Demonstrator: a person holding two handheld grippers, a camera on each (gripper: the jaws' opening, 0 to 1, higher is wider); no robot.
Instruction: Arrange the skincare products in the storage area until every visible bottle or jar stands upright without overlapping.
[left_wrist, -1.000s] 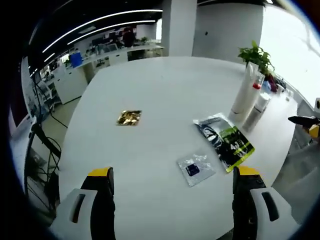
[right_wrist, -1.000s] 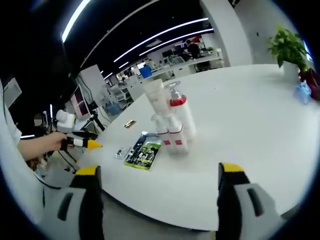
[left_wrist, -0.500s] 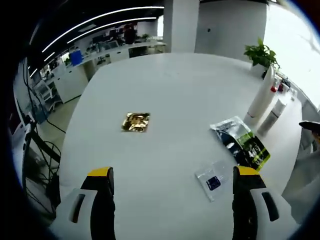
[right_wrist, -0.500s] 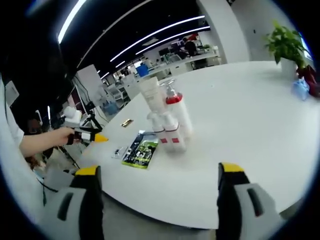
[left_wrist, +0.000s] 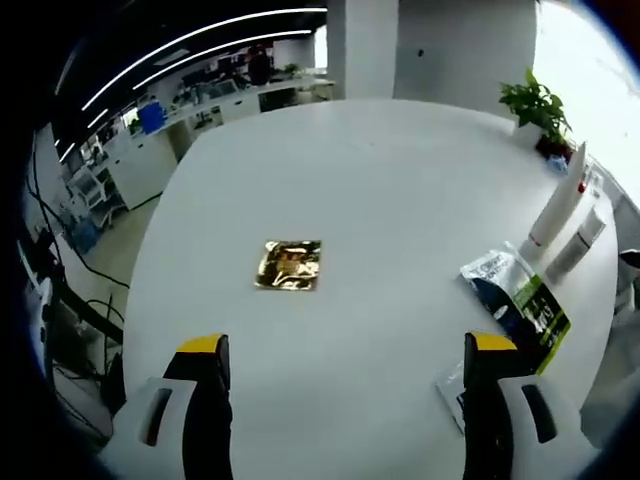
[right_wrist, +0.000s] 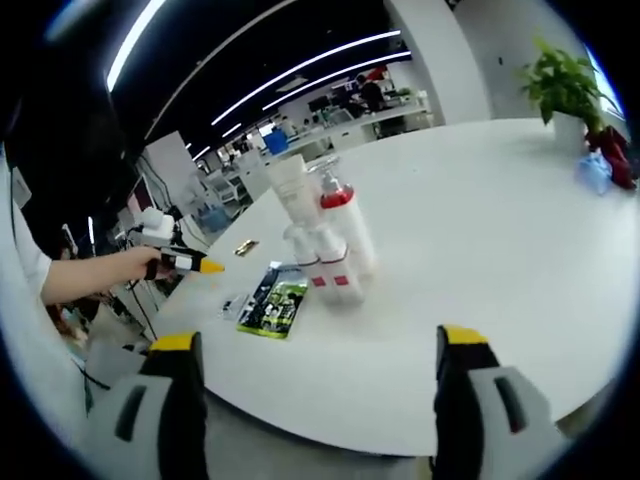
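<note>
2 grippers are hanging over the round white table (left_wrist: 380, 170) with nothing in them. I am holding the left gripper (left_wrist: 340, 400) with its yellow-tipped jaws spread wide and nothing between them, and the right gripper (right_wrist: 312, 400) likewise parted and empty, which I judge suits an approach rather than a grasp.

In the left gripper view, nearest to me, a small clear sachet with a dark label (left_wrist: 452, 385) is lying flat, partly hidden by the jaw. Just beyond it is lying a flat green and black foil pouch (left_wrist: 522, 305), and toward the middle of the table a crinkled gold foil packet (left_wrist: 291, 264) is sitting well apart from everything else. I am pointing this gripper roughly at that packet, so I take it as the next thing to gather.

In the right gripper view, the skincare things are standing upright in a tight cluster: 2 small white bottles with red bands (right_wrist: 322, 272) in front, touching or nearly so, a white pump bottle with a red collar (right_wrist: 345, 225) behind them, and a tall white tube (right_wrist: 292, 190) just beside it. I cannot tell whether any overlap. Farther off, a green potted plant (right_wrist: 562, 85) is sitting near the table's edge.
</note>
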